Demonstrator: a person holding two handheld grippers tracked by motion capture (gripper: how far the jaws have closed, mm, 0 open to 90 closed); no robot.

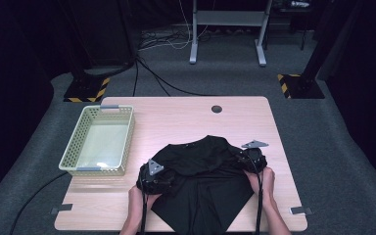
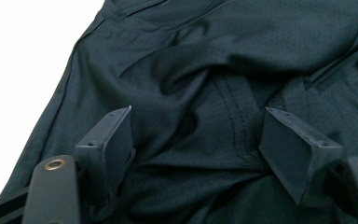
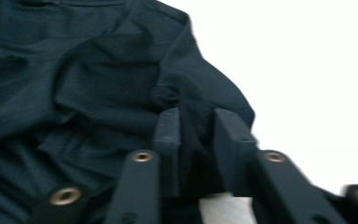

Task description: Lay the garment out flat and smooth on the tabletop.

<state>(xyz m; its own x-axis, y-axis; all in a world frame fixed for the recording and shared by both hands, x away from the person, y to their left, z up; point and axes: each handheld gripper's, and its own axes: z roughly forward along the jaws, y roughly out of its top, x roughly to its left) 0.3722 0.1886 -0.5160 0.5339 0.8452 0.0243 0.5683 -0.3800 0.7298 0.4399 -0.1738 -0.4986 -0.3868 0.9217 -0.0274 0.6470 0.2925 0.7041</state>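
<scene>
Two grippers work at one black garment (image 1: 203,181) that lies on the near half of the wooden table (image 1: 176,117), its lower part reaching the near edge; the cloth is bunched and folded across its upper half, with a collar towards the far side. At the garment's left edge the left gripper (image 1: 156,182) rests low on the cloth, a hand behind it; in the left gripper view its jaws stand wide apart, the wrinkled fabric (image 2: 214,116) with a stitched seam lying between them, gripped by neither pad. At the garment's right edge sits the right gripper (image 1: 252,159), its grey plate on top; in the right gripper view its jaws are drawn close together, pinching a fold of the dark cloth (image 3: 193,135) near the garment's outer edge, bright table beyond. Well apart, at the table's left side, stands a pale green basket (image 1: 122,142) with a perforated wall.
</scene>
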